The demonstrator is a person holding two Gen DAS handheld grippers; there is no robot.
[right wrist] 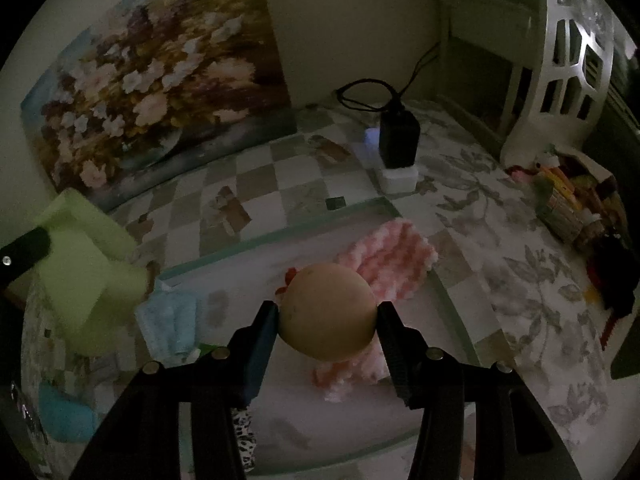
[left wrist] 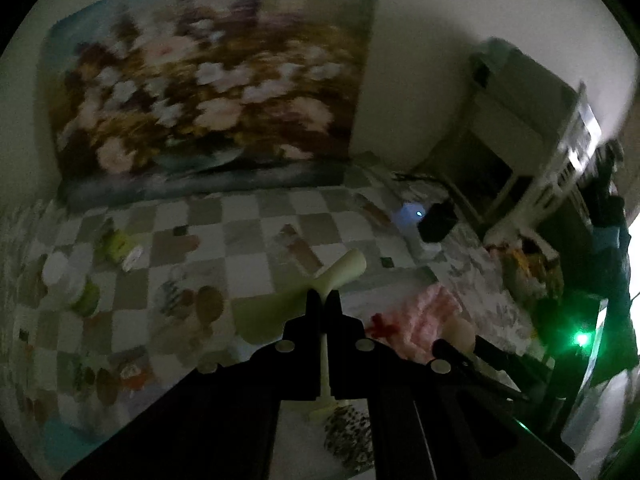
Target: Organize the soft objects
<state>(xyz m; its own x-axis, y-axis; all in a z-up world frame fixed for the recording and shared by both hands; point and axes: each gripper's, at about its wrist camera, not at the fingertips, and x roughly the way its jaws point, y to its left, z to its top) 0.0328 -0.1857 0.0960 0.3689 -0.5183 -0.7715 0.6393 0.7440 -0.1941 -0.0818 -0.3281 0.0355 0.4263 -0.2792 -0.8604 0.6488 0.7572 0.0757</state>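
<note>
Pale green foam-looking sheet (left wrist: 260,316) is what the left gripper (left wrist: 323,300) has, fingers pressed together with the thin sheet pinched edge-on between them. In the right wrist view the same green piece (right wrist: 84,264) hangs at the far left, above the counter (right wrist: 520,240).

Right gripper (right wrist: 328,316) is clamped on a tan ball (right wrist: 328,312), one finger on each side, so the fingers sit about half spread around it. The ball is up off the surface.

Under the ball there's a pink-and-white fuzzy cloth (right wrist: 392,264) lying on a plain white mat or tray. A folded light blue cloth (right wrist: 172,320) sits to the left of it, just beside the green sheet. There's a leopard-print bit (right wrist: 244,436) down by the left finger, can't tell what it is.

Further back: a black box with a cable (right wrist: 398,140) on a white block, and a big flower painting (right wrist: 140,92) leaning on the wall. Everything's pretty dark and the left view is blurry.
</note>
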